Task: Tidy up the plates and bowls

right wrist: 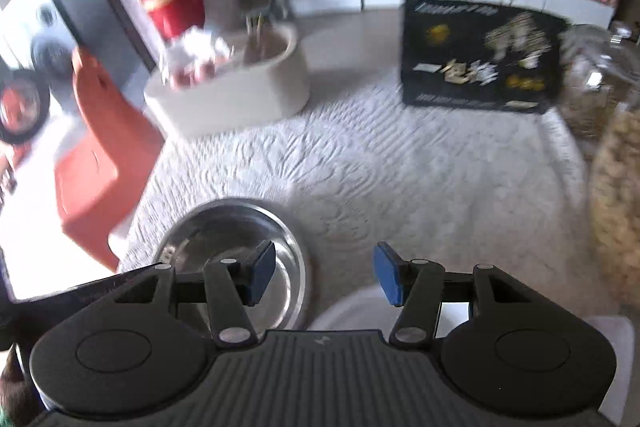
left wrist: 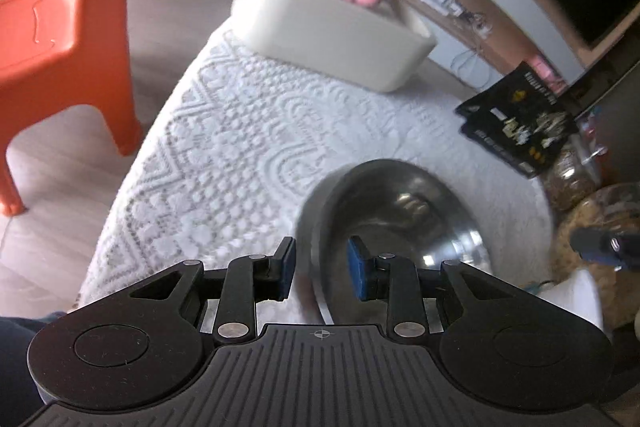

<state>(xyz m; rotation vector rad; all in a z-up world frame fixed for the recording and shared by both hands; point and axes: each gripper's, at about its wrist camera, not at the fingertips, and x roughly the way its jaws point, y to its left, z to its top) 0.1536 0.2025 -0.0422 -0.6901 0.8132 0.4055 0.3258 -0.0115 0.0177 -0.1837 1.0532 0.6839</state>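
Nearest the left wrist camera, the left claw straddles the near rim of the round stainless-steel bowl: one blue pad sits outside the wall, the other inside, but motion blur hides whether they actually press on the metal. That bowl rests on the bench covered with a white textured cloth, near its front edge and well apart from the cream oval tissue box.

In the right wrist view, the right claw stands open over bare cloth with nothing between its pads; the bowl lies just to its left, and a white plate edge shows beneath it.

Steel like this should be light, rigid and unbreakable, but smooth and slippery. A pinch across the thin rim is the sensible hold, seated deep enough that the wall cannot slide or swing out.
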